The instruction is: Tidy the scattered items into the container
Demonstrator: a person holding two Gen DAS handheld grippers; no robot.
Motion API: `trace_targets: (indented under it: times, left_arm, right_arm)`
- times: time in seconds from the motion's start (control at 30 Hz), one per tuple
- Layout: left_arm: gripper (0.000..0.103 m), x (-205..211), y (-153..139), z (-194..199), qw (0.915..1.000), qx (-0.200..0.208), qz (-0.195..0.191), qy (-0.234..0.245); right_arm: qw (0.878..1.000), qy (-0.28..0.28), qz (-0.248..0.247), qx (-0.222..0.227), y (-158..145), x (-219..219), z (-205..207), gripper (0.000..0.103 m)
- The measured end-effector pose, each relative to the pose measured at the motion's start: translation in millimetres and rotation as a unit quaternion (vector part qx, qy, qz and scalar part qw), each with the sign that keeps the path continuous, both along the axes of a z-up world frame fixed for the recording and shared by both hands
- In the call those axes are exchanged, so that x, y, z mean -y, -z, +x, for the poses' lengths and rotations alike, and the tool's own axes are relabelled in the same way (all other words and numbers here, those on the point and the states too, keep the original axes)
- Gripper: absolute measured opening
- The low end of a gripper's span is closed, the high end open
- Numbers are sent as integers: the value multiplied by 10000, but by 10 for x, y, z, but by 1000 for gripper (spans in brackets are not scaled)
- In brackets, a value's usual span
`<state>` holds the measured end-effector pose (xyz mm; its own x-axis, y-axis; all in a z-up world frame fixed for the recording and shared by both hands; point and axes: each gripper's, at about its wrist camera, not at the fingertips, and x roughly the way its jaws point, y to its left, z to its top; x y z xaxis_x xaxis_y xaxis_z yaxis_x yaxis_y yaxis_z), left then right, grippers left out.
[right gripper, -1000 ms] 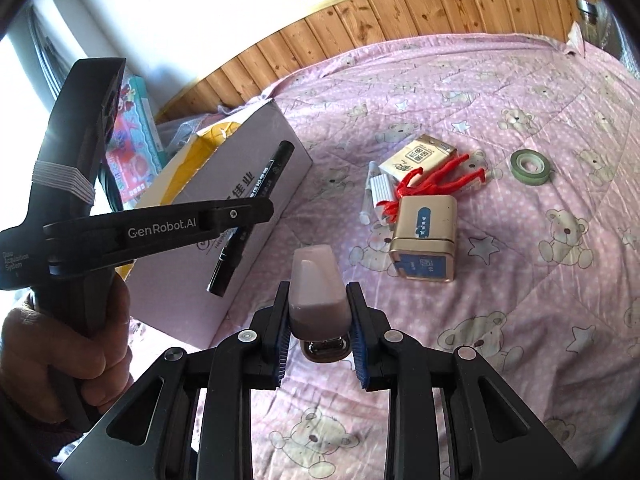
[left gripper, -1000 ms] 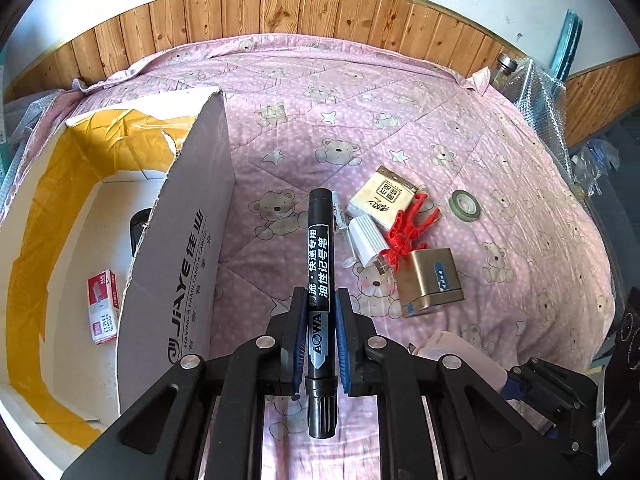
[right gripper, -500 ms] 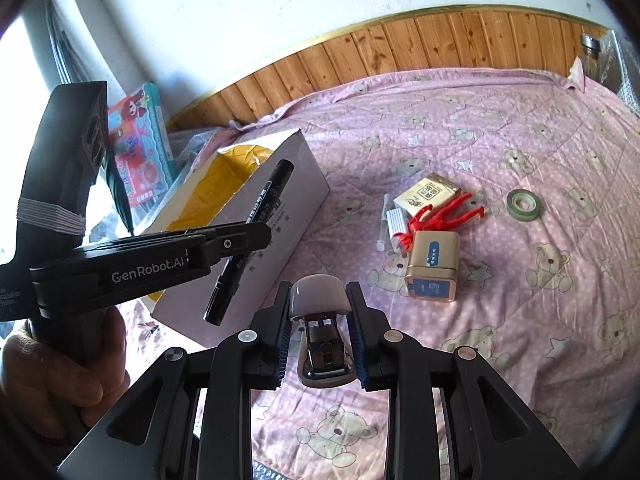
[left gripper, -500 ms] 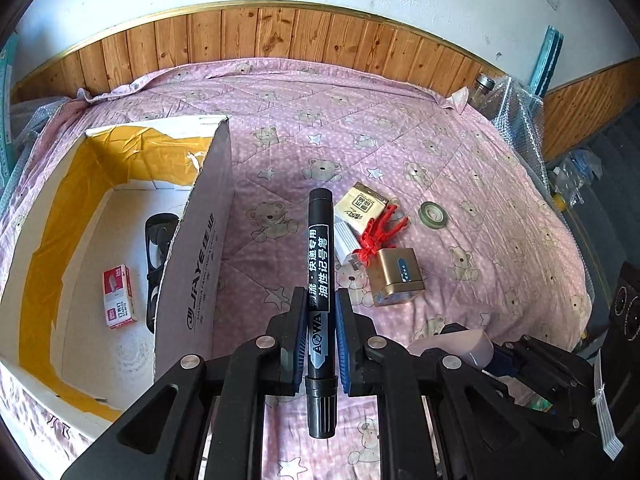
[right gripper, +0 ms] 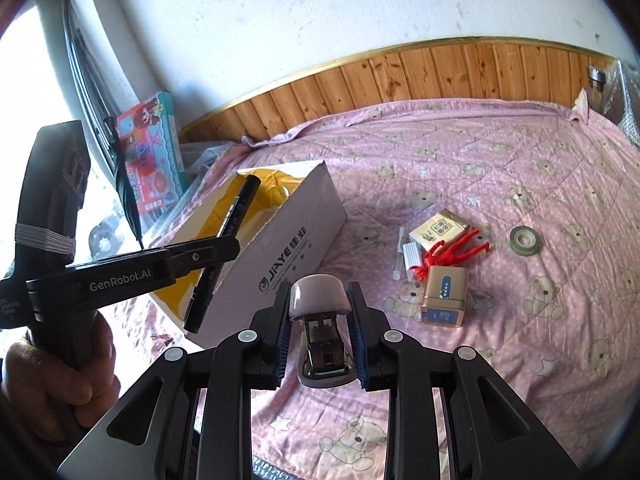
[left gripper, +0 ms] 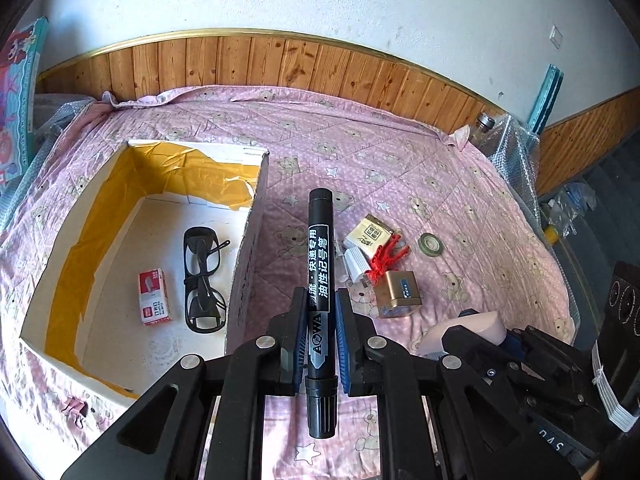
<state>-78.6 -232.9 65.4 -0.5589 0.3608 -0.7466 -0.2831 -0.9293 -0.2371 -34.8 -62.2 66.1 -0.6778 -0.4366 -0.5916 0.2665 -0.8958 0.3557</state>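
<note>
The left hand-held gripper (left gripper: 321, 332) pinches one black marker (left gripper: 320, 264) with white lettering along its barrel, held above the bed (left gripper: 400, 168) just right of the box (left gripper: 248, 280). The right hand-held gripper (right gripper: 320, 336) pinches one pale pink stapler (right gripper: 320, 300), its metal underside facing the camera, over the near part of the bed. The box is white cardboard with yellow tape inside, open at the top, on the left side of the bed. It holds one pair of dark glasses (left gripper: 202, 280) and one small red-and-white staple box (left gripper: 154, 298). To the right lie, bunched together, one gold box (left gripper: 398, 294), one red clip (left gripper: 386, 254), one white ribbed piece (left gripper: 356, 262) and one cream packet (left gripper: 368, 234); one tape roll (left gripper: 430, 244) lies apart, further right
</note>
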Motion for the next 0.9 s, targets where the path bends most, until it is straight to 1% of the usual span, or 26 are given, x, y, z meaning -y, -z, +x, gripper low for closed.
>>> trace_targets:
  times: [0.53, 0.9]
  left_arm:
    - [14, 496, -262, 75, 9984, -249, 371, -351]
    - [14, 810, -269, 15, 9966, -235, 530, -581]
  right_arm:
    - [9992, -139, 176, -337, -356, 293, 12, 27]
    - [9986, -263, 258, -375, -423, 513, -58, 27]
